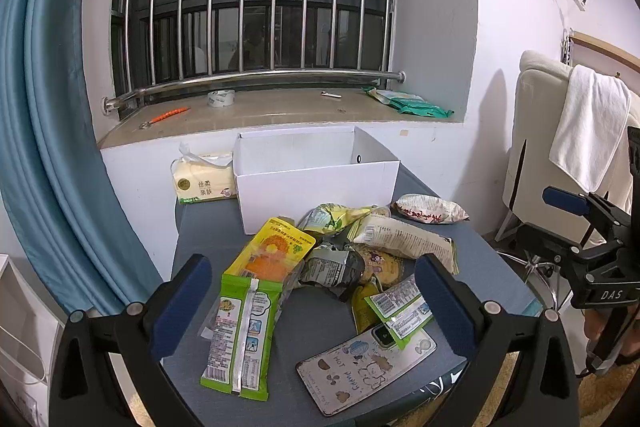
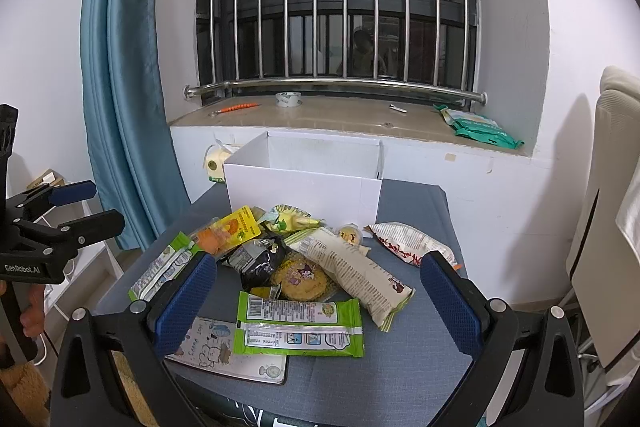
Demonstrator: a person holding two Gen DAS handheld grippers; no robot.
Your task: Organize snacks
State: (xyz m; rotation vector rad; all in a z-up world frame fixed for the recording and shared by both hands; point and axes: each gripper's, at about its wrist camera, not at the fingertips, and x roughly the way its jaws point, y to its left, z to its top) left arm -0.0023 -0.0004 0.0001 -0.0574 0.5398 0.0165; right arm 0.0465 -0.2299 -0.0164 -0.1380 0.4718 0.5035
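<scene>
— From the left wrist, what did we have in front of us?

— We held the left gripper (image 1: 312,297) with its jaws spread wide and nothing between the pads. Past it, on the grey-blue table (image 1: 480,247), lay the snack pile (image 1: 352,251). At about seven o'clock of the pile we saw a green wrapper (image 1: 240,331) lying flat, and a yellow packet (image 1: 276,247) touching its far end. At five o'clock lay a phone (image 1: 360,375), face down, with a smaller green wrapper (image 1: 400,307) overlapping its top corner. At twelve o'clock stood the white box (image 1: 316,187), open at the top; we could not see its floor. A red-and-white bag (image 1: 430,209) lay at two o'clock, apart from the heap.

— And our other tool?

— At three o'clock we saw the right gripper (image 1: 576,223), its fingers parted, off the table's edge.

— What did the right wrist give us?

— There we held the right gripper (image 2: 320,307) just as wide, gripping nothing. A green wrapper (image 2: 300,327) lay crosswise between its pads without touching either. The phone (image 2: 228,355) sat at seven o'clock, partly under that wrapper. The long white packet (image 2: 352,271) ran diagonally through the pile, the white box (image 2: 304,191) stood at twelve, and the left gripper (image 2: 88,207) showed at nine o'clock, jaws apart.
</scene>
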